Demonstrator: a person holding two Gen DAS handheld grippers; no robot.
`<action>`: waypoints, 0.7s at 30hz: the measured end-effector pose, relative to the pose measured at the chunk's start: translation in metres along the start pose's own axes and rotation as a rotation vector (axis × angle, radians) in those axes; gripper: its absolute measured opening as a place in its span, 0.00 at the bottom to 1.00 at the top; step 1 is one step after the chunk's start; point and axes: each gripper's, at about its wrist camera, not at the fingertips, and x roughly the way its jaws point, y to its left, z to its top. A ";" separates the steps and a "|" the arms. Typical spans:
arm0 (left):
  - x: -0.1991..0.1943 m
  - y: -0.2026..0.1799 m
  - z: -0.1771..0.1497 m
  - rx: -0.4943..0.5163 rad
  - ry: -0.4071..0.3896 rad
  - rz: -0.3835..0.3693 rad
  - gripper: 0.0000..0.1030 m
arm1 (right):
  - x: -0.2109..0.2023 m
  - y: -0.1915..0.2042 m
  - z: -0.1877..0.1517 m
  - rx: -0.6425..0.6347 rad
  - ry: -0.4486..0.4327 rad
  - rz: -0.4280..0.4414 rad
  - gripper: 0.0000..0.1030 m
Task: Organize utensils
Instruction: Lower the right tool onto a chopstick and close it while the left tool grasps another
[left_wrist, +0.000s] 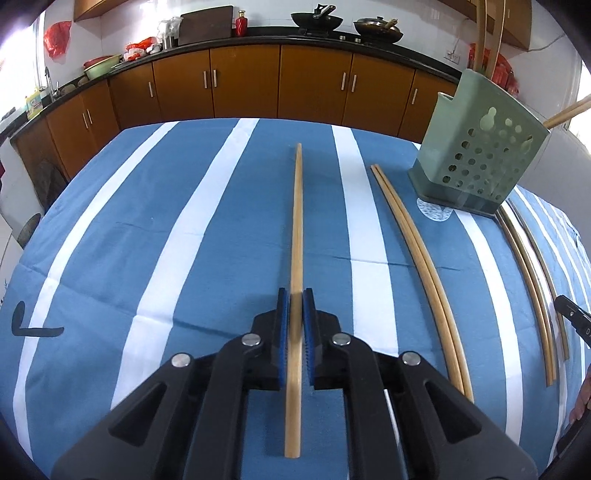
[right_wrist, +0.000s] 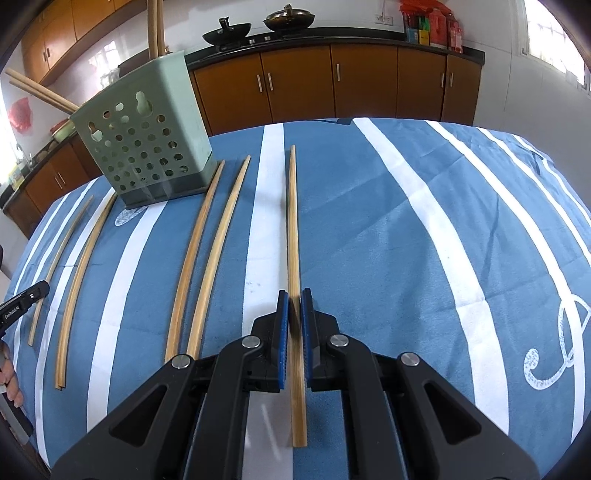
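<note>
Left chopstick (left_wrist: 295, 236): runs up the centre of the left wrist frame, clamped between the blue pads of the left gripper (left_wrist: 295, 310), its butt end trailing behind the fingers toward the lower edge.
Right chopstick (right_wrist: 293, 236): centre of the right wrist frame, pinched the same way by the right gripper (right_wrist: 294, 310).
Loose chopsticks: a pair (left_wrist: 417, 258) lies right of the left gripper; further ones (right_wrist: 207, 251) lie left of the right gripper, on the striped blue cloth (left_wrist: 147, 240).
Holder (left_wrist: 480, 147): green and perforated, upper right in the left view, chopsticks standing in it.
Background: wooden kitchen cabinets (left_wrist: 243, 81).
</note>
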 end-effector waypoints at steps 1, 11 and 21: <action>0.000 -0.001 0.000 0.003 0.000 -0.004 0.13 | 0.000 0.000 0.000 -0.001 0.000 -0.001 0.08; 0.000 -0.004 -0.001 0.002 0.001 -0.013 0.15 | -0.001 0.000 0.000 -0.001 0.002 -0.002 0.08; 0.000 0.002 -0.001 -0.018 0.000 -0.038 0.15 | -0.001 0.000 0.000 -0.002 0.002 -0.002 0.08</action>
